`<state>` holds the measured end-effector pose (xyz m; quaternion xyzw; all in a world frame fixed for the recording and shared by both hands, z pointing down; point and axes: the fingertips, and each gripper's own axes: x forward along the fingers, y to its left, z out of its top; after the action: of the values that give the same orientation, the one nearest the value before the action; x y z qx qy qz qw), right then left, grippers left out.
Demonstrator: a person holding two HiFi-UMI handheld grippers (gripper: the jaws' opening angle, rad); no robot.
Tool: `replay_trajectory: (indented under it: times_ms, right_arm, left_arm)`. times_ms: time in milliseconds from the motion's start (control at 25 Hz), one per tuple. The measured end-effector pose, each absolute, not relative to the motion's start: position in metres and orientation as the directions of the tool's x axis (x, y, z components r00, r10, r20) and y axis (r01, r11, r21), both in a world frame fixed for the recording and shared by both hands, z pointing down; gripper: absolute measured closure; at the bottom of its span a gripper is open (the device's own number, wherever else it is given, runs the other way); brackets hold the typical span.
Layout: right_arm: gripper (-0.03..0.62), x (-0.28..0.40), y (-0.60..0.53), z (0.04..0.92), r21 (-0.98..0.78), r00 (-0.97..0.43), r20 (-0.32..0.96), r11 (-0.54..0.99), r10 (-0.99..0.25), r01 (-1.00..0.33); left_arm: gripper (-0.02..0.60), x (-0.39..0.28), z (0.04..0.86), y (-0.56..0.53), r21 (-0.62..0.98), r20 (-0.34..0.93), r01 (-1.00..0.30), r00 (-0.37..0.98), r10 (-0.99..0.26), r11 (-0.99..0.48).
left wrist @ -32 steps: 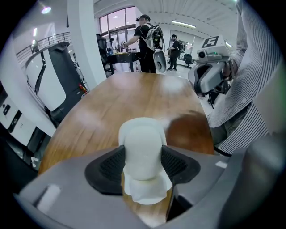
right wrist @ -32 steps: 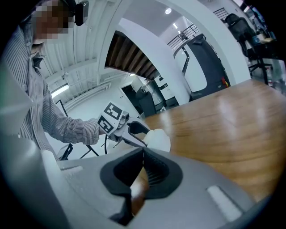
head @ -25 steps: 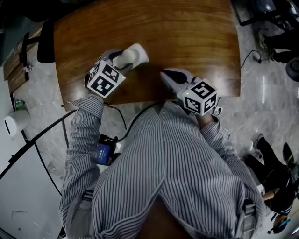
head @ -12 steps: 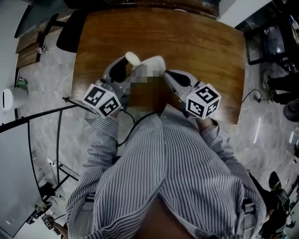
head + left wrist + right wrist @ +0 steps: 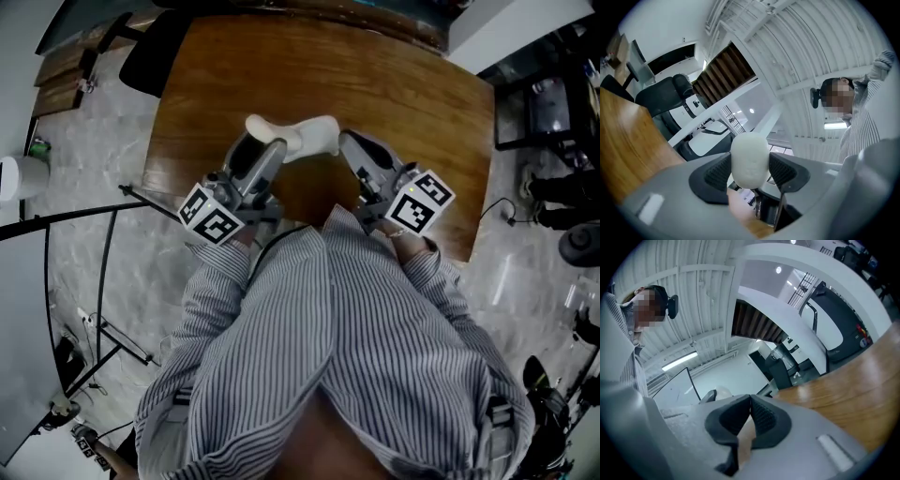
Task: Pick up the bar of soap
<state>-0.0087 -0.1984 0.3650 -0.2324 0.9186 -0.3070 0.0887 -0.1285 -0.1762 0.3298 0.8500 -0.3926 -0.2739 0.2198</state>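
Wooden tabletop (image 5: pixel 394 75) is filling the upper part of the head view, and both grippers are hanging over its near half. On the left side the person's left gripper (image 5: pixel 272 148) is pointing away from the body, and its cube with square markers (image 5: pixel 211 220) is sitting close to the striped sleeve (image 5: pixel 211 309). This gripper is pinching the white bar of soap (image 5: pixel 309 139). In the left gripper view the dark ribbed fingers (image 5: pixel 717 172) are pressing on the two sides of the soap (image 5: pixel 750 159), which is standing upright between them with its rounded end sticking out past them. That view is looking upward, so the soap is showing against a white ceiling and a dark staircase, with wood at the left edge and a black office chair (image 5: pixel 665 96) behind.

In the head view the soap is lying crosswise over the middle of the tabletop, and its right end is coming very near to the tip of the right gripper (image 5: pixel 352 145). The right gripper is pointing forward too, and its marker cube (image 5: pixel 422 200) is sitting beside the right sleeve. In the right gripper view its fingers (image 5: pixel 761 416) are pressed together and are meeting at the tips, with nothing between them.
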Motion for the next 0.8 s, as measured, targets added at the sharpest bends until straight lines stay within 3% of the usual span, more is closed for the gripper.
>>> replay_trajectory:
  times_ms: [200,800]
  right_arm:
    - [0.591,-0.012,-0.197,0.358,-0.571,-0.859,-0.027,0.714,-0.511,-0.406]
    - [0.592,-0.025,-0.188,0.373,-0.506,-0.849,0.11,0.707,-0.516,-0.495]
  left_arm:
    - [0.319,-0.126,0.334,-0.175,0.598,-0.277,-0.543,0.55,-0.788,-0.59]
    - [0.319,-0.116,0.343,-0.172,0.587,-0.212,-0.564,0.585,-0.783,-0.581]
